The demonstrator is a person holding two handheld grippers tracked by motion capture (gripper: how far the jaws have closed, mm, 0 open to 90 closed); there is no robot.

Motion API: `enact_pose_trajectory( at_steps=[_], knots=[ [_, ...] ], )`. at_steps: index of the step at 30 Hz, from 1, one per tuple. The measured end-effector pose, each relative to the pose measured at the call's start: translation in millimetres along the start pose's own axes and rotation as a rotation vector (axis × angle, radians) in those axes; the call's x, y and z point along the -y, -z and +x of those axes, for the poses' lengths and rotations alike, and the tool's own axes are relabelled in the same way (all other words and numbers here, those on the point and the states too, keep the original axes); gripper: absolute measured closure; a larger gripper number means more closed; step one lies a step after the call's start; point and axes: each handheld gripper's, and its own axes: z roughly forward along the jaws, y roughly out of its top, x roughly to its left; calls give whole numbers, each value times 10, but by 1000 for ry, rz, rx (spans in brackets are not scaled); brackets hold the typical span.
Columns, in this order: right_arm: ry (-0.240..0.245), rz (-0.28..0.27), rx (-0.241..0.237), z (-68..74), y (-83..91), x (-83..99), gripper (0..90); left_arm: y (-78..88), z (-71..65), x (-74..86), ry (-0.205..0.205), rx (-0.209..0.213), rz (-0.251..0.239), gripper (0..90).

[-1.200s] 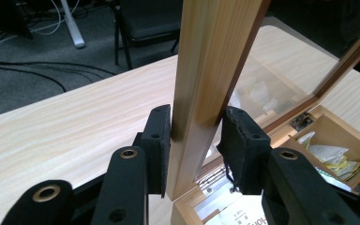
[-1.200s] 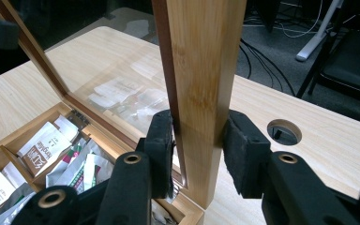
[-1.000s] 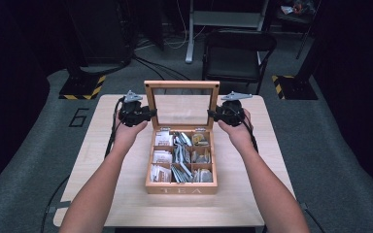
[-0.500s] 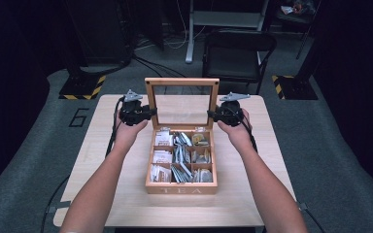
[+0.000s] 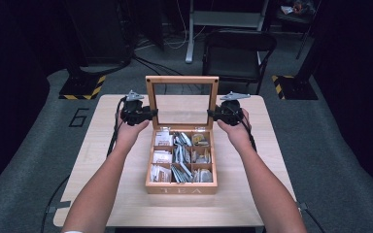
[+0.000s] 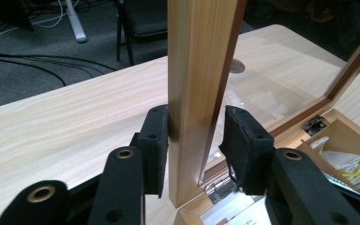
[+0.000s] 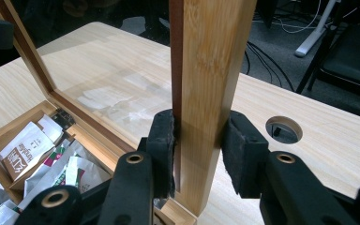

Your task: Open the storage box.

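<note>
The left gripper (image 6: 194, 150) has its jaws around the left side post of the lid (image 6: 201, 70) of the tea box. One pad lies against the outer face of the post, but the other pad stands a little apart from the inner face; these jaws have just been opening. The right gripper (image 7: 199, 154) is clamped on the right side post of the lid (image 7: 211, 70), with both pads pressing on the wood.

In the high view the left gripper (image 5: 148, 114) and the right gripper (image 5: 213, 115) stand at the 2 sides of the lid (image 5: 182, 80), which is upright with a glass pane in a wooden frame. The tea box (image 5: 181, 187) lies on the table (image 5: 102, 136), near its middle, and the front wall carries the letters "TEA". Its compartments hold tea bags (image 5: 180, 155) in paper packets; the print on them is too small to read.

Behind the box, past the table, a black chair (image 5: 238, 53) stands on the grey floor. To the left of the box, the floor shows a mark like "6" (image 5: 79, 117).
</note>
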Motion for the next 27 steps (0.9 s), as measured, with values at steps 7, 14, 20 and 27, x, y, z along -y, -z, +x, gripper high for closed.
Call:
enact_pose_trajectory(
  at_steps=[7,14,20,27],
  knots=[
    [-18,-4,-8,-27,-24,4,652,21,10,59,6,3,12,557],
    [-24,17,-4,-45,-55,-35,651,72,36,141,36,-4,11,539],
    [-38,25,-15,-83,-83,-52,651,125,47,164,13,-9,37,538],
    [-62,34,-31,-124,-115,-67,652,173,40,179,0,-5,40,538]
  ],
)
